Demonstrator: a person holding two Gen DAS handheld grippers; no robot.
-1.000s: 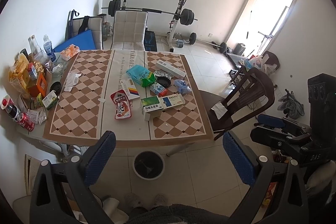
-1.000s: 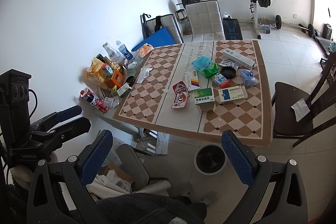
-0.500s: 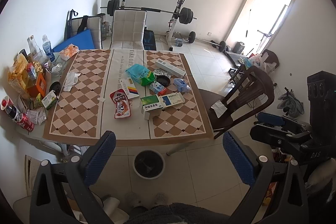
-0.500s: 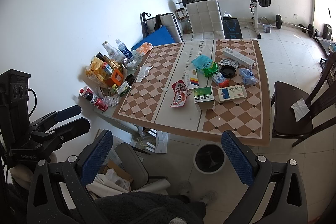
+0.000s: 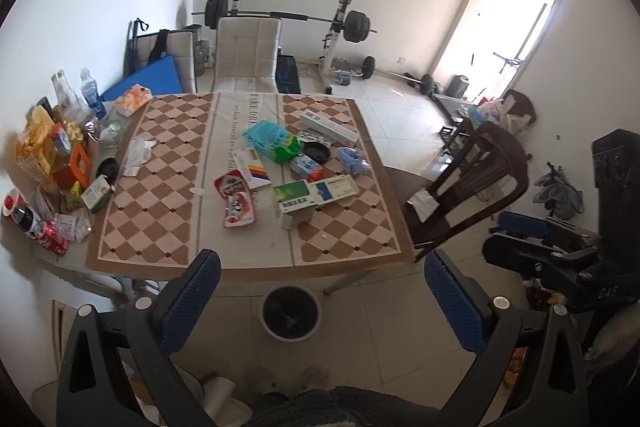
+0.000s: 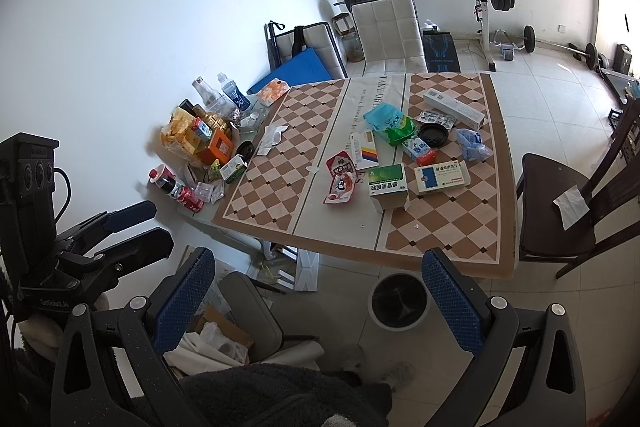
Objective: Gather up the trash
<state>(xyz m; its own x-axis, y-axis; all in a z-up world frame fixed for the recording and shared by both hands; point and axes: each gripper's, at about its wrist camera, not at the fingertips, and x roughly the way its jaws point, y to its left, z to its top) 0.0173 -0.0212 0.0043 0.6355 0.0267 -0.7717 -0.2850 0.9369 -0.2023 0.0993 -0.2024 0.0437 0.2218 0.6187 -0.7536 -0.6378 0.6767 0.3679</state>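
Checkered worktop (image 5: 152,227) carries scattered packaging; black bin (image 5: 291,311) stands on the floor below. Left gripper (image 5: 320,291) and right gripper (image 6: 318,287): jaws released, empty.

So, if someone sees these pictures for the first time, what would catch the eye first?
Probably the checkered table, with boxes and wrappers scattered over its middle, such as the green box and red wrapper. Next, the bin on the floor at its near edge, and the barbell rack by the far wall.
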